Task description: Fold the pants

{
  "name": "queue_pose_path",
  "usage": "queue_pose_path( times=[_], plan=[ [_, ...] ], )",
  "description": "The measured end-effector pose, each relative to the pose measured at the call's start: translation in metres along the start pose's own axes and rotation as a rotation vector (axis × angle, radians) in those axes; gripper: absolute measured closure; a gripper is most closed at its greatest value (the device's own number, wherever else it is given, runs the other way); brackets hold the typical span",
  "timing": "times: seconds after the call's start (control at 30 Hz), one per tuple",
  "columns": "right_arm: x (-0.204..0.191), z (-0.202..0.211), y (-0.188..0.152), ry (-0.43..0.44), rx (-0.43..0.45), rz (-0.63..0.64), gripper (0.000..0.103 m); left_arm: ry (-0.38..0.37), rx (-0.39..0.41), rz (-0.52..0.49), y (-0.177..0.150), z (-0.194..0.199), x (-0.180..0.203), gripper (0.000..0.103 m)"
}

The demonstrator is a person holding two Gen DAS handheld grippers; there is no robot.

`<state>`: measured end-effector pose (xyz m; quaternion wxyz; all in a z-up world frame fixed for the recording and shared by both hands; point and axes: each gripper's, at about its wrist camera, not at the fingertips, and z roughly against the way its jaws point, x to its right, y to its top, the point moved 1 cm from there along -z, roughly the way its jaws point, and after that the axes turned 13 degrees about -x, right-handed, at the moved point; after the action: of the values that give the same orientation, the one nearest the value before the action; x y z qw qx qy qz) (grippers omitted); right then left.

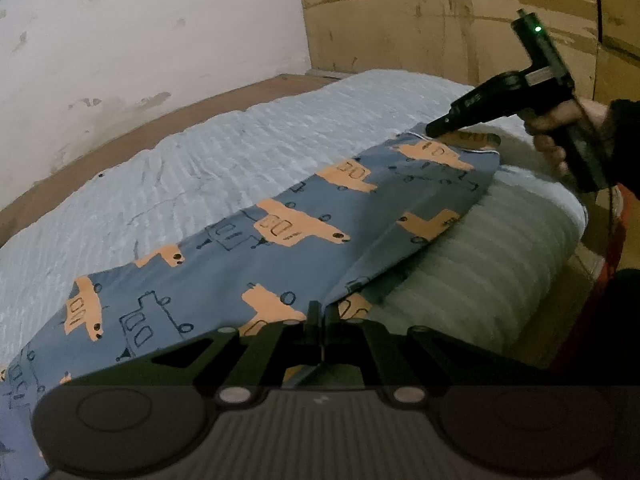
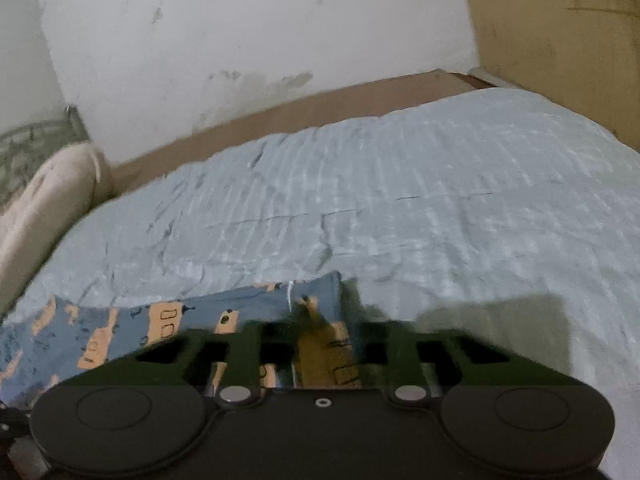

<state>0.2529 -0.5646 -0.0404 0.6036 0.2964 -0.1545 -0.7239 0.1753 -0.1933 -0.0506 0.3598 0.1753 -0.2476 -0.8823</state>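
Observation:
The pants are blue with orange truck prints and lie stretched across the light blue bedspread. My left gripper is shut on the near edge of the pants. My right gripper shows in the left wrist view at the far corner of the pants, held by a hand, and is shut on that corner. In the right wrist view the pants lie low at the left, and my right gripper pinches a fold of the fabric; that view is motion-blurred.
A white wall and a brown bed frame edge run behind the bed. Cardboard panels stand at the back right. A cream bolster pillow lies at the bed's left end.

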Motion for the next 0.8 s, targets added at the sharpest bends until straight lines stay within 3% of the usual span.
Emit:
queue_pose_path(
  times=[0.2,0.4,0.43,0.47,0.53,0.6,0.67,0.8],
  plan=[
    [-0.019,0.021,0.018,-0.044,0.166,0.097,0.098,0.044,0.054,0.009,-0.001,0.011,0.004,0.103],
    [-0.008,-0.003,0.012,-0.111,0.059,0.081,0.098,0.056,0.019,-0.017,-0.007,0.0,0.012,0.098],
    [-0.003,-0.006,0.009,-0.132,0.046,0.068,0.097,0.056,0.026,-0.021,-0.008,0.002,0.013,0.092],
    [0.002,-0.007,0.006,-0.138,0.04,0.049,0.09,0.06,0.032,-0.019,-0.009,0.004,0.013,0.084],
    [0.012,-0.005,0.001,-0.136,0.039,-0.012,0.075,0.085,0.053,0.001,-0.01,0.01,0.011,0.034],
    [0.013,0.001,0.0,-0.148,0.046,-0.044,0.058,0.111,0.082,0.033,-0.01,0.018,0.006,0.019],
    [0.005,0.01,-0.005,-0.158,0.069,-0.032,0.031,0.144,0.105,0.071,-0.009,0.026,-0.001,0.01],
    [-0.025,0.025,-0.022,-0.132,0.113,0.068,0.01,0.227,0.11,0.158,-0.008,0.043,-0.022,0.006]
  ],
)
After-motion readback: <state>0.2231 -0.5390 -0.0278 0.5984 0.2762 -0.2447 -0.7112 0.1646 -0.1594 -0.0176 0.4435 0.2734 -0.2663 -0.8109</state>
